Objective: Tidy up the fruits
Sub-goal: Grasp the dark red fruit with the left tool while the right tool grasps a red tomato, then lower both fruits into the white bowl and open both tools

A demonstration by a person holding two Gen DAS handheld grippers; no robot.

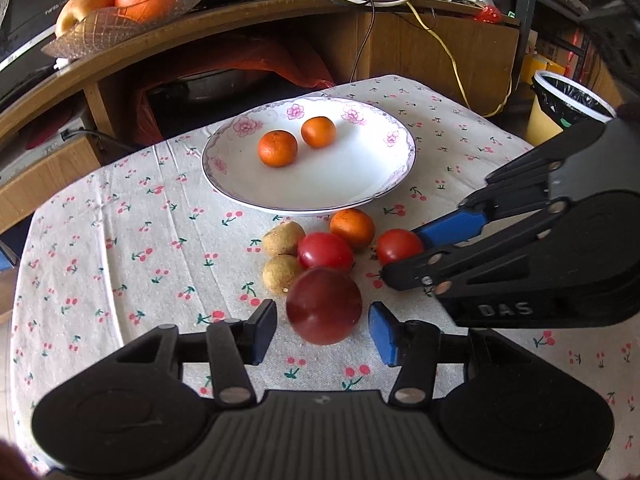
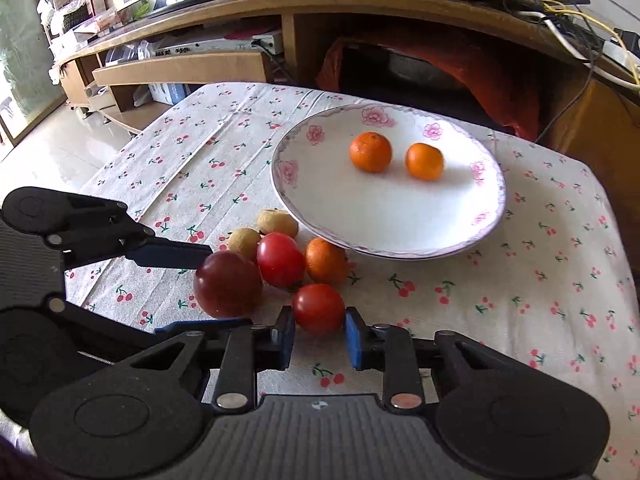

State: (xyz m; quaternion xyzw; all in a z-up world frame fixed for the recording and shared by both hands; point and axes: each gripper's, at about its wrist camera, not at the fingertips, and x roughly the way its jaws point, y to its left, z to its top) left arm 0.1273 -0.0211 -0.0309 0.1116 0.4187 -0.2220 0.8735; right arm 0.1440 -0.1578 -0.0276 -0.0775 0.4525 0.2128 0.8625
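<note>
Left wrist view: the left gripper (image 1: 322, 330) is open around the dark red round apple (image 1: 324, 305), pads apart from its skin. Two small orange mandarins (image 1: 277, 148) already lie on the white floral plate (image 1: 248, 184).
Right wrist view: the right gripper (image 2: 320, 340) brackets a small red tomato (image 2: 318, 309) on the cherry-print surface (image 2: 520, 280); contact looks likely but is unclear.
Risk: closing on the apple may nudge the crowded neighbours rolling.
Hidden: both fruits' undersides.
</note>
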